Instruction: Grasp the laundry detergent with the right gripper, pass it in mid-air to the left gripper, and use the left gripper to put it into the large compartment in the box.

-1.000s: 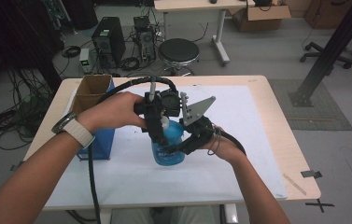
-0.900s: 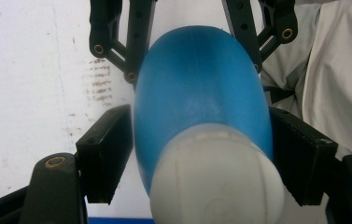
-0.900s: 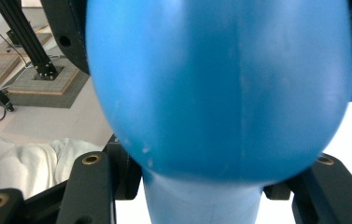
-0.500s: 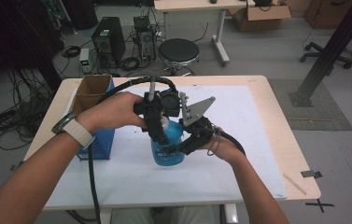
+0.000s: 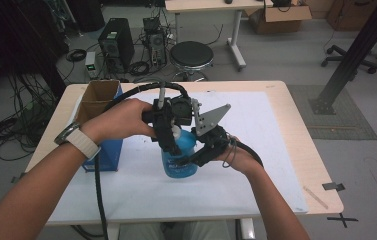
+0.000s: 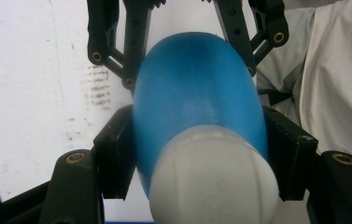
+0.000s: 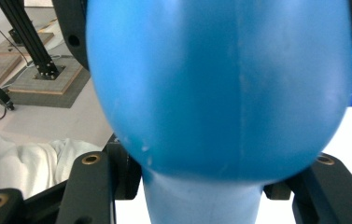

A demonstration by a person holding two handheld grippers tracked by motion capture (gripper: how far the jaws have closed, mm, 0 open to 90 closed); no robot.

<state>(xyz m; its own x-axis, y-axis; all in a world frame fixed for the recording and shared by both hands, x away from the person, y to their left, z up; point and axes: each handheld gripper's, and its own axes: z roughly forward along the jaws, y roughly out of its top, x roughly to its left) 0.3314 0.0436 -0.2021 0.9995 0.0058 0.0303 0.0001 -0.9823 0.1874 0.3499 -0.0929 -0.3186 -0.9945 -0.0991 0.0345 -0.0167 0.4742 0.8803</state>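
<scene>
A blue plastic bottle point(image 5: 180, 161) with a white cap point(image 6: 215, 184) stands on the white mat in the middle of the table. My left gripper point(image 5: 172, 138) comes down on its top. Its jaws have just been closing and now press on the bottle's neck just below the cap, one pad point(image 6: 114, 161) on each side. My right gripper point(image 5: 197, 156) is shut on the bottle's body point(image 7: 220, 84) from the right side. In the left gripper view the right gripper's jaws clasp the far end of the bottle point(image 6: 197, 88).
An open cardboard box with blue sides point(image 5: 98, 107) stands at the table's left edge, close to my left forearm. The white mat point(image 5: 261, 145) covers most of the wooden table point(image 5: 321, 195). A black stool point(image 5: 191, 55) and computer towers stand on the floor beyond.
</scene>
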